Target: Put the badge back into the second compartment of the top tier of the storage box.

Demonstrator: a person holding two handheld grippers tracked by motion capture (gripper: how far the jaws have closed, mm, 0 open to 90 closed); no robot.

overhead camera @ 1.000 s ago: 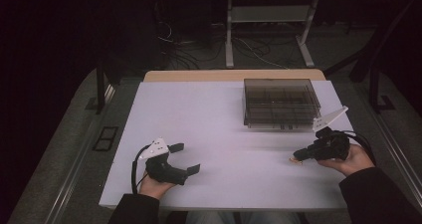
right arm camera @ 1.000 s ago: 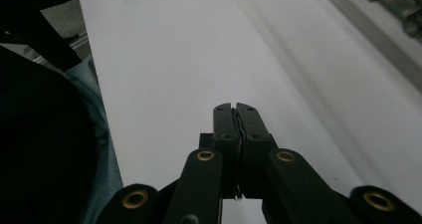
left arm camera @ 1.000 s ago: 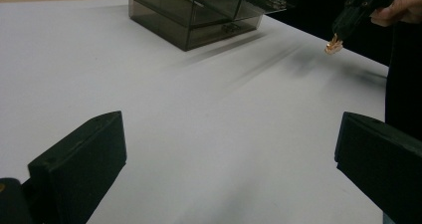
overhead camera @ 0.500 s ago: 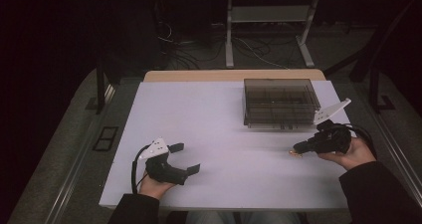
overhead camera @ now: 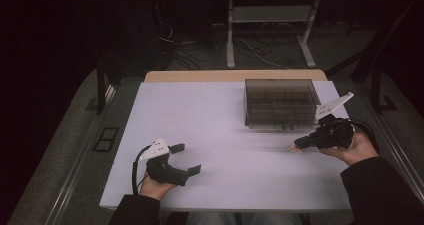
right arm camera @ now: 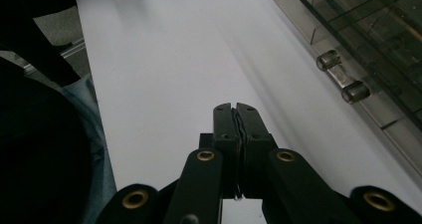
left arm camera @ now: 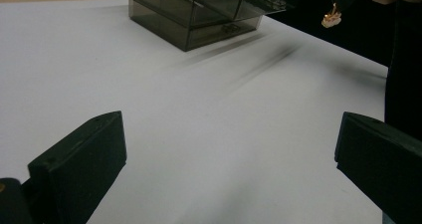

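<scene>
The work surface is a flat white table with a matte finish and a pale wood strip along its far edge. A rectangular box of smoky, translucent plastic is set on the far right part of the table; internal dividers are seen through its lid, and in the right gripper view two short cylindrical hinge knuckles of clear plastic are seen along its near side.

The left gripper is held low over the near left part of the table, well apart from the box. Its jaws are spread wide, and nothing is held between them. In the left gripper view the jaws are seen as two blocky black pieces with flat inner faces, with bare table between them. A grey three-cornered plate is carried on top, and a black cable loops from its rear.

The right gripper is held at the near right, just in front of the box and apart from it. Its jaws are pressed together, as seen in the right gripper view, where brass-coloured pivots are noted on the black linkage. A small pale object with an orange-gold part is pinched at the jaw tips; in the left gripper view the same small pale object is seen raised clear of the table. Its exact shape cannot be told.
</scene>
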